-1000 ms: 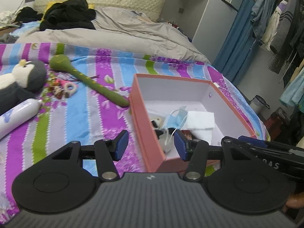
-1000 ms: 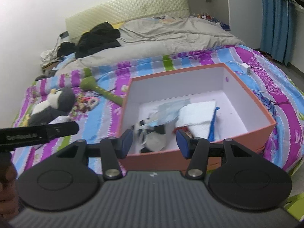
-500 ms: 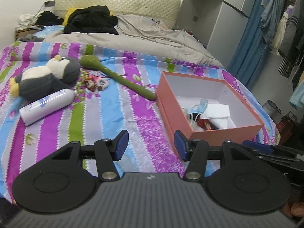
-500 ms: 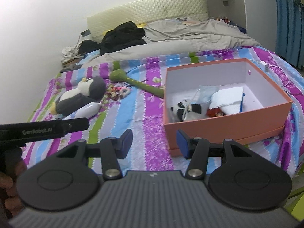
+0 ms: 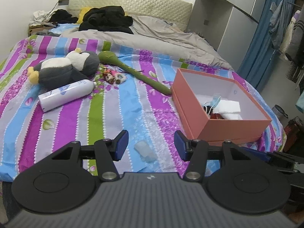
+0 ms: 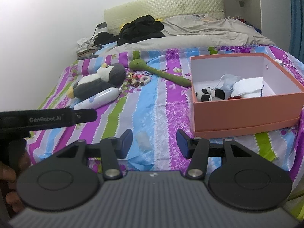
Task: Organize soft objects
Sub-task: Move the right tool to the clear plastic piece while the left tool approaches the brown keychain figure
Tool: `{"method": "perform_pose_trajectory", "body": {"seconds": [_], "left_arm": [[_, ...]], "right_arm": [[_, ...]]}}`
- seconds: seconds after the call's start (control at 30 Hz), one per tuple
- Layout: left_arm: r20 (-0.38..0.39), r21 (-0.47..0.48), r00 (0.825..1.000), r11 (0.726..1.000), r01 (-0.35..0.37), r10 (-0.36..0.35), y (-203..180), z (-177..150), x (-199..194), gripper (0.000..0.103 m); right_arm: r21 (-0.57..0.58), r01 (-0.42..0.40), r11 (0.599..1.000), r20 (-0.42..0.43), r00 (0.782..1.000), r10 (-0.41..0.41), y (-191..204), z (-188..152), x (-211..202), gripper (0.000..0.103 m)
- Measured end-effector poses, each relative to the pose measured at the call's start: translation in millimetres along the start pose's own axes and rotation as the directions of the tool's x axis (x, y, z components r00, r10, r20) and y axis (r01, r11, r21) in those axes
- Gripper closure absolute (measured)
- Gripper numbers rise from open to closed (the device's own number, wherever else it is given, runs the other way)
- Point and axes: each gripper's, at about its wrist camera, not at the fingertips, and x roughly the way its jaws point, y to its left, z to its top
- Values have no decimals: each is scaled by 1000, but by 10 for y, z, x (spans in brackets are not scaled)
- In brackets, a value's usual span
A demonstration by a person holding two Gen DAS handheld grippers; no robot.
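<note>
While the pink box (image 6: 247, 112) near the bed's right edge already holds a few soft things, the job looks roughly half done, judging by what lies outside it. Inside the box, counted from the right wrist view: one small black-and-white plush (image 6: 206, 93), one blue face mask (image 6: 229, 80), one folded white cloth (image 6: 250, 87), plus something red under the cloth, too hidden to name. Left on the striped bed cover (image 5: 114, 114): one penguin plush (image 5: 64, 69) toward the left edge, one green long-handled soft toy (image 5: 133, 72) lying mid-bed with its tip just beside the box's far left corner, one small cluster of trinkets (image 5: 114, 76) between them (count unclear), one white bottle (image 5: 66, 95) touching the penguin, probably not a soft item. One small translucent piece (image 5: 145, 150) lies near the foot edge, right ahead of both tongs; material unclear. Left tongs (image 5: 151, 145) are spread, nothing between the pads. Right tongs (image 6: 154, 144) likewise spread and empty. Both hover above the foot edge, touching nothing. Next pick is likely the penguin or green toy.
</note>
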Motion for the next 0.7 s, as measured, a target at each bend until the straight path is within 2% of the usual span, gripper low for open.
{"method": "perform_pose_trajectory", "body": {"seconds": [0.23, 0.4, 0.7], "left_arm": [[13, 10, 997, 997, -78, 78, 257, -143, -37, 44], [-1, -6, 994, 994, -109, 109, 442, -209, -71, 44], [-26, -18, 993, 993, -119, 118, 543, -144, 207, 44]], "right_arm": [[-25, -11, 1000, 10, 1000, 11, 62, -196, 77, 50], [-2, -43, 999, -21, 999, 43, 118, -348, 207, 50], [-48, -74, 996, -47, 996, 71, 247, -369, 454, 50]]}}
